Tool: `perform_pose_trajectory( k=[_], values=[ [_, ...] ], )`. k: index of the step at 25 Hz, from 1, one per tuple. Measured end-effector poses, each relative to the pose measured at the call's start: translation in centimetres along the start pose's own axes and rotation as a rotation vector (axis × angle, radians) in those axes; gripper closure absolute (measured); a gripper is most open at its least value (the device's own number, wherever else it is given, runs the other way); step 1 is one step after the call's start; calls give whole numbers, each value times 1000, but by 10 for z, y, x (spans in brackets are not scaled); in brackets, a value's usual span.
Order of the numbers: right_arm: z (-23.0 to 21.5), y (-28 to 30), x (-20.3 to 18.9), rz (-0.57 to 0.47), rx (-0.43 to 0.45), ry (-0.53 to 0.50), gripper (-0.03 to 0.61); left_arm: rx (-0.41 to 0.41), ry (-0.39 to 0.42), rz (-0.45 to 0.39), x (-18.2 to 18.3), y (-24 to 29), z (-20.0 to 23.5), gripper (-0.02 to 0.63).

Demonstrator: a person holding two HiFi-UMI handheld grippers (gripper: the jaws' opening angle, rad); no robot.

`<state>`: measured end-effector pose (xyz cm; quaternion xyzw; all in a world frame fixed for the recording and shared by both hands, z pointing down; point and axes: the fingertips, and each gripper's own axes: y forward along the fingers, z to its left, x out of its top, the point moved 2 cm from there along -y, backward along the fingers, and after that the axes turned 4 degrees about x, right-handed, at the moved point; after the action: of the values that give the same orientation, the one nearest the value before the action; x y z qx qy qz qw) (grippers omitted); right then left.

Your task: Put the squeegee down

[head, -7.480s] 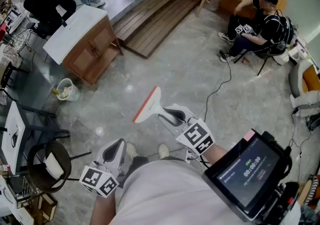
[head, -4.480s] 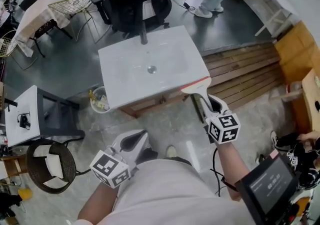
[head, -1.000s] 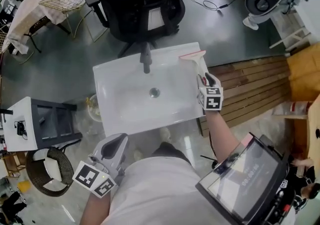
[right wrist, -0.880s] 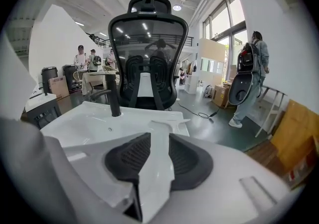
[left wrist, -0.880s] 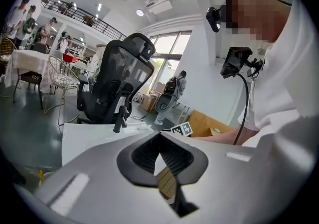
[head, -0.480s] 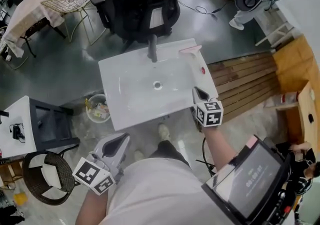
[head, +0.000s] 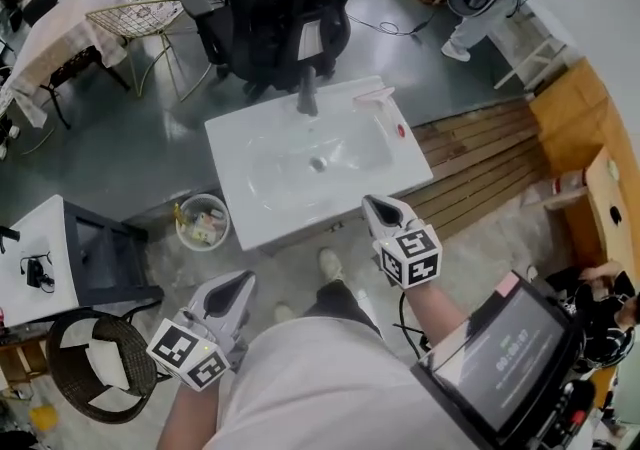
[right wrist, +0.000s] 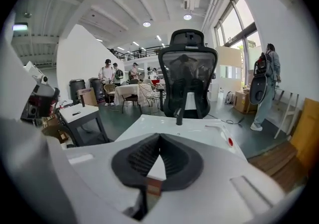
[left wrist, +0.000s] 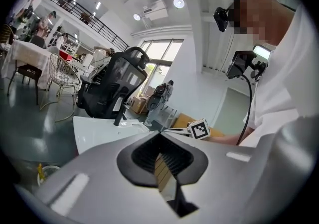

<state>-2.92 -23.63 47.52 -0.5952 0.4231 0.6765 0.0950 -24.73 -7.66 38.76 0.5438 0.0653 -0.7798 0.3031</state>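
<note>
Squeegee [head: 385,108] on sink [head: 300,225] rim

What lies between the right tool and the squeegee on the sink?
Only bare white rim of the sink separates the right tool from the squeegee; the head view shows it.

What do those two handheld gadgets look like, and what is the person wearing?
The left gripper and right gripper are pale grey plastic shells tapering to two jaws lined with black ribbed pads. Each carries a white cube printed with black square markers. The person wears a light-coloured top.
</note>
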Motion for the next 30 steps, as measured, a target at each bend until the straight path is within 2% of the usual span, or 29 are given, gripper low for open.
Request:
perform_pose_trajectory(
  k=[5, 14, 19, 30],
  values=[
    [52, -21, 10, -29, 51, -72, 577, -37, -10, -17, -6, -19, -9, 611],
    [119, -46, 9, -34, 135, -161, 577, -56, 46, 15, -25, -45, -24, 611],
    [140, -51, 5, -26, 175, -179, 577, -48, 64, 38, -35, -53, -29, 611],
    [167, -53, 8, -8, 223, -224, 577, -6, 48, 27, -45, -75, -23, 611]
  ],
)
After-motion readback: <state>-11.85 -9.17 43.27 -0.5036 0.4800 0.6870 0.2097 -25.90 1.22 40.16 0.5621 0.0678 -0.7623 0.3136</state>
